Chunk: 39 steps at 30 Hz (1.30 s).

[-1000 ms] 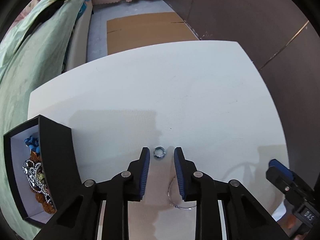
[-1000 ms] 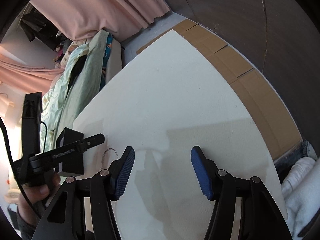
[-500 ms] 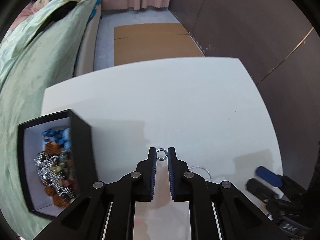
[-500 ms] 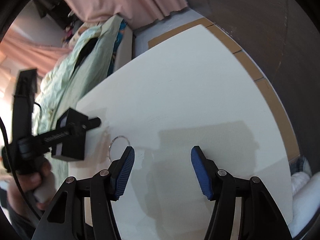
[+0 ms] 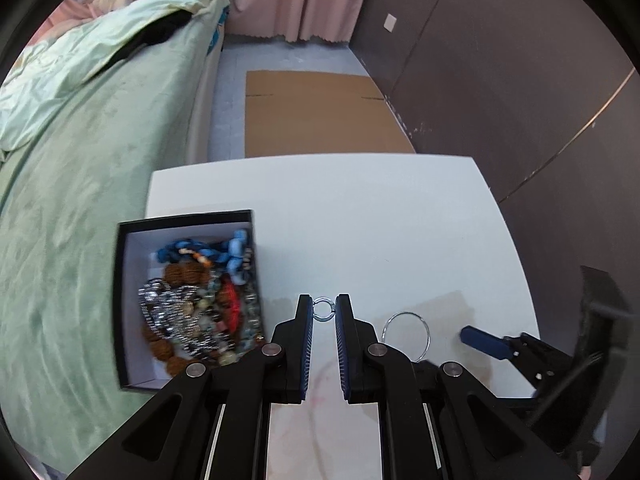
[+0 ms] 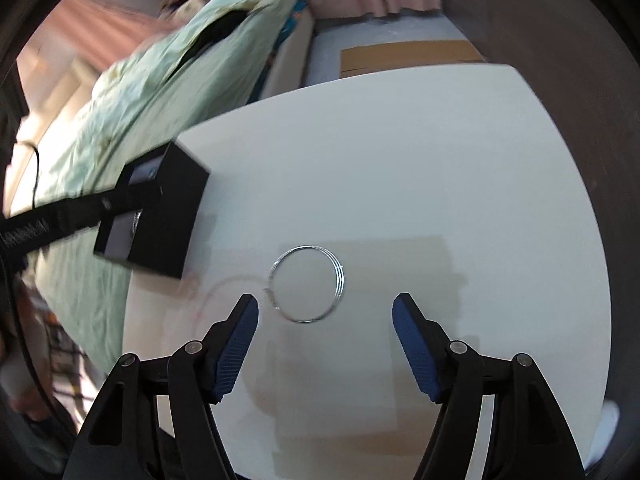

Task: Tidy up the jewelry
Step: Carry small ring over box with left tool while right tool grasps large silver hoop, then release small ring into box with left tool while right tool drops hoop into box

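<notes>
My left gripper [image 5: 324, 309] is shut on a small silver ring [image 5: 323, 309], held at its fingertips above the white table [image 5: 360, 220]. A black jewelry box [image 5: 120, 300] with a white lining stands at the table's left edge, left of the gripper, holding several bead strings and chains. A thin silver bangle [image 5: 406, 334] lies flat on the table to the right; in the right wrist view the bangle [image 6: 307, 283] lies just ahead of my open right gripper [image 6: 325, 308], between its fingers. The box [image 6: 168, 220] and the left gripper's body show at left.
A bed with a green cover [image 5: 80, 160] runs along the table's left side. Flat cardboard [image 5: 320, 112] lies on the floor beyond the table. Dark wall panels [image 5: 520, 80] stand to the right. The right gripper's blue fingertip [image 5: 480, 340] shows at the table's right edge.
My left gripper closed on the small ring and lifted it, with the box now more in view. My right gripper swung left until the bangle lay ahead between its fingers.
</notes>
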Motion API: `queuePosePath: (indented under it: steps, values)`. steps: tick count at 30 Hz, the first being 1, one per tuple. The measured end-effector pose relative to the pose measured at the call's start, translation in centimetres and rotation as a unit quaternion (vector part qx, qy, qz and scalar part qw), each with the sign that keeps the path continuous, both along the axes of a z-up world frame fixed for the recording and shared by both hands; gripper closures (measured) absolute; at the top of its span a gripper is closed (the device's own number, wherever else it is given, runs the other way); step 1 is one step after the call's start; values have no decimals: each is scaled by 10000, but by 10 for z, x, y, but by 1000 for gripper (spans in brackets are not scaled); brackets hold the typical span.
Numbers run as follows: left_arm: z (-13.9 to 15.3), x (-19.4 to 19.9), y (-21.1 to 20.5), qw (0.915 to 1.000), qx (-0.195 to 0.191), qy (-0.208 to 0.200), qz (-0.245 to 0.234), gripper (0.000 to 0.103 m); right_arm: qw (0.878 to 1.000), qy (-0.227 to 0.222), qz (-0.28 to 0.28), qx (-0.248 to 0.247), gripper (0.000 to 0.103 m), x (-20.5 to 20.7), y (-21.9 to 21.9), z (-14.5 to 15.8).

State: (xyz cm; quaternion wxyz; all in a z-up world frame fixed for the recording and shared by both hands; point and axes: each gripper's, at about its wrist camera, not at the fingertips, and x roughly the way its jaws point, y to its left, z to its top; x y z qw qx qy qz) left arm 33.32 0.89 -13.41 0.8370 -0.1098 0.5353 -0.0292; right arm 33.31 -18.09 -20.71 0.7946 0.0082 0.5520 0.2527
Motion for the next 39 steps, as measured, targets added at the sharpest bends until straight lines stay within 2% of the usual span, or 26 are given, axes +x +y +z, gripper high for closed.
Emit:
queuePosePath:
  steps: [9,16,17,18,19,20,26,30,31,32,33,34,35,36,39]
  values:
    - [22,-17,26,9997,18,-199,127,91,9968,-186,377,-673,33,1,25,-6]
    - [24,-30,51,9993,-5,-228,297,91,9888,-324,579,-1336,33,-4,40,-11]
    - [24,-31,55,9992,-14,-218,327,91,9881,-338,583,-1384,36,-4,41,-10]
    - [24,-32,58,9992,-20,-212,346,91,9875,-370,585,-1414,46,-5,40,-9]
    - [23,-33,61,9991,-23,-205,368,91,9878,-361,587,-1393,51,-4,39,-8]
    - [22,-34,64,9991,-23,-198,385,91,9890,-290,582,-1330,52,-3,37,-7]
    - [17,-35,73,9987,15,-146,493,91,9941,-161,485,-952,54,0,29,7]
    - [10,-32,78,9984,-190,3,529,90,9961,-260,438,-723,54,-2,27,27]
    - [8,-32,80,9981,-249,35,566,88,9964,-289,437,-670,54,-2,26,33]
    - [7,-32,83,9977,-291,61,611,78,9966,-308,438,-625,54,-2,28,36]
    - [6,-33,85,9973,-303,62,667,55,9969,-346,446,-555,54,-3,28,44]
    - [6,-34,87,9968,-290,31,742,43,9969,-380,459,-520,54,-1,30,49]
    - [8,-37,90,9964,-287,-61,797,24,9968,-411,472,-489,54,0,33,53]
    - [10,-39,91,9961,-288,-147,821,19,9968,-446,489,-443,54,0,36,59]
    - [15,-46,99,9953,-287,-239,893,20,9968,-507,567,-239,54,-1,47,72]
